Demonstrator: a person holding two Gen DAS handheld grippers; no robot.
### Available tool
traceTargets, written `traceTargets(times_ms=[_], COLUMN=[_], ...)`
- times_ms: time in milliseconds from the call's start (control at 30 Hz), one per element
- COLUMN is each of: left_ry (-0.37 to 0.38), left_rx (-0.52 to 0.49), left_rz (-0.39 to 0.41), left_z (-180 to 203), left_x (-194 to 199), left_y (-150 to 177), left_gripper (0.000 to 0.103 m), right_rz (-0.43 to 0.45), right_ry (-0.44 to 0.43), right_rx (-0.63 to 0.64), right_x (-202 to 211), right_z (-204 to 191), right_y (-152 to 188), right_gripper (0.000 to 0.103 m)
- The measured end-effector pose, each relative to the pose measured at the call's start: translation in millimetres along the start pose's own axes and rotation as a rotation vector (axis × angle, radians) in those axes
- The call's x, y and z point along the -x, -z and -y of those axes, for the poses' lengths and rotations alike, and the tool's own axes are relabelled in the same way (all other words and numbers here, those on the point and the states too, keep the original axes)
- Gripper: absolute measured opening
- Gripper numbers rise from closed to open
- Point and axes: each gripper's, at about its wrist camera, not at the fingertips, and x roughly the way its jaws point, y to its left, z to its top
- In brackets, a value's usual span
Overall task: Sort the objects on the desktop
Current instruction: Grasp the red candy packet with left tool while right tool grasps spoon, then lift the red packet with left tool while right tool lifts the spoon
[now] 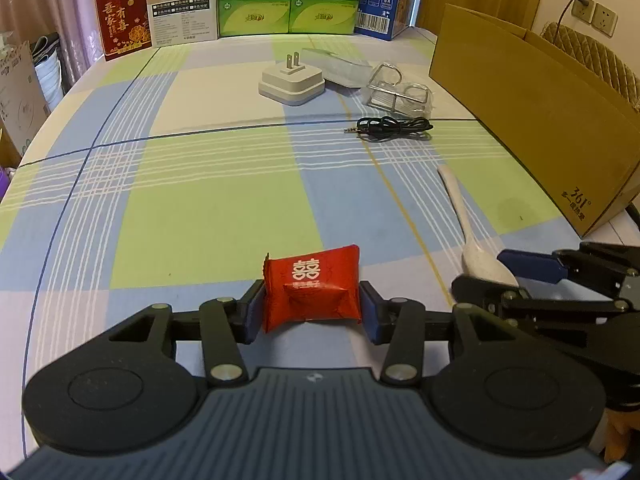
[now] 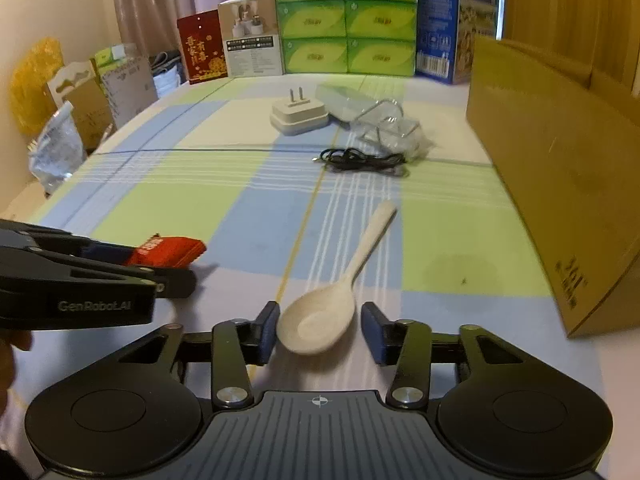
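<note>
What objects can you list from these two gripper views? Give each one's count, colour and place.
Candy packet: one, red, between left gripper's pads.
Spoon: one, cream, bowl between right gripper's fingers.
Cable: one, black, mid-table.
Plug adapter: one, white, far table.
Clear plastic cases: transparent, count unclear, beside adapter.
Cardboard box: one, brown, right edge.
Tissue packs: six, green, stacked at back.
Left gripper: black, touching packet.
Right gripper: black, open.
</note>
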Motion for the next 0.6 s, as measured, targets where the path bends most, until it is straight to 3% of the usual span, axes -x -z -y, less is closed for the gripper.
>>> traceTargets(times_ms=[33,133,533,600], left_ry=[0.000,0.001,-0.006,-0.006], left_rx=[-0.001,-0.006,-0.010,-0.008], left_rz=[0.000,0.001,0.008,0.008], left_z=[0.1,0.6,3.4,3.7], left_x=[-0.2,-0.8,-0.7,-0.7], left_y=[0.2,0.5,0.6,0.5], left_gripper=[0.043,0.044,0.060,0.063], right_rz=[0.001,-0.002,0.016,0.014], right_ry=[0.007,0.039,0.019,0.011], right_rx=[0.005,0.022,-0.016,-0.039], right_x=[1.0,1.5,13.2,15.6], right_z=[1.4,5.8,12.7,13.5], right_y=[1.6,2.5,5.9,6.0], right_gripper=[0.034,0.008,0.009,0.015])
